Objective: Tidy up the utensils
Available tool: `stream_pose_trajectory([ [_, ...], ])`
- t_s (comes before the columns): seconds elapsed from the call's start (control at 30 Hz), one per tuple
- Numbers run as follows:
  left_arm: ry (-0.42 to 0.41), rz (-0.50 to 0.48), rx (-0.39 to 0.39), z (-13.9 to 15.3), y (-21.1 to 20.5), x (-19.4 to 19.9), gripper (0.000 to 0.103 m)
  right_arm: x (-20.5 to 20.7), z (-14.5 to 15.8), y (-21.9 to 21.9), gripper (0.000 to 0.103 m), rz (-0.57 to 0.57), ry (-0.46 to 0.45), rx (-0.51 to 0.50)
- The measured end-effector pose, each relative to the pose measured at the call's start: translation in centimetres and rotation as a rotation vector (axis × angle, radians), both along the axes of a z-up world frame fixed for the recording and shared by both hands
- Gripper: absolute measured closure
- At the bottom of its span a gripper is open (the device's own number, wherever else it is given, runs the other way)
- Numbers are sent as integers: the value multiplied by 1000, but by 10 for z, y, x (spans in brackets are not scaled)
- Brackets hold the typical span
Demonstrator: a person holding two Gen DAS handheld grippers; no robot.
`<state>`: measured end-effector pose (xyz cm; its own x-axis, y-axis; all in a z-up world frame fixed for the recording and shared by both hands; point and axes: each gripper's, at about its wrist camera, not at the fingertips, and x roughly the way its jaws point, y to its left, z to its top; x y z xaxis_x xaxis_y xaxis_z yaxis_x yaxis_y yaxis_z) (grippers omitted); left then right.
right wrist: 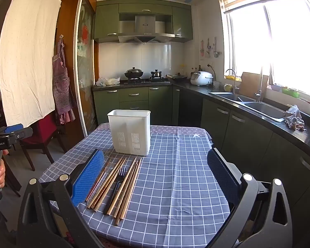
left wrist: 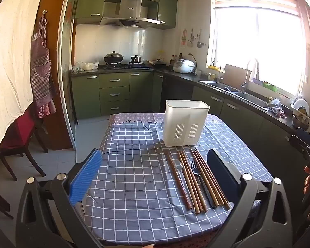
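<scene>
Two grippers, left [left wrist: 155, 177] and right [right wrist: 157, 177], are hovering over the table [left wrist: 134, 196], both spread wide and gripping nothing. Farther back, the white caddy [left wrist: 186, 122] is standing upright on the checked cloth. Just in front of it, chopsticks [left wrist: 196, 188], a black fork [left wrist: 196, 171] and a spoon [left wrist: 178, 166] are lying side by side.

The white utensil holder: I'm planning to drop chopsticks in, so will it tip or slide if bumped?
The white utensil holder looks like thin, empty plastic, so probably light. It stands tall on a narrow base, so a high bump may tip it. The checked tablecloth beneath looks loose and wrinkled, so it could slide or drag the cloth.
</scene>
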<state>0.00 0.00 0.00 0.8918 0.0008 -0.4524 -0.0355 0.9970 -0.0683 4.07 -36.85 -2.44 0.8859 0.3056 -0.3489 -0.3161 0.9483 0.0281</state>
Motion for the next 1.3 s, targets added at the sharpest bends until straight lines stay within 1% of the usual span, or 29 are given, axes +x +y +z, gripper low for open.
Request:
stream_pose_trajectory([
  [0.3,-8,-8,-3,1,2,1,6,1,0,1,4,6,2,4],
  [0.33,-7,-9,-2,1,2,2,6,4,-7,4,4,7,5,4],
  [0.53,3,-11,5,2,-2,3,6,9,-10,3,4,11,11,6],
  [0.6,2,-8,9,-6,-3,3,6,9,-10,3,4,8,12,8],
  [0.8,9,-6,12,-10,-3,5,6,10,-15,4,4,7,20,11],
  [1.3,14,-4,12,-11,-2,5,6,14,-7,5,4,10,29,2],
])
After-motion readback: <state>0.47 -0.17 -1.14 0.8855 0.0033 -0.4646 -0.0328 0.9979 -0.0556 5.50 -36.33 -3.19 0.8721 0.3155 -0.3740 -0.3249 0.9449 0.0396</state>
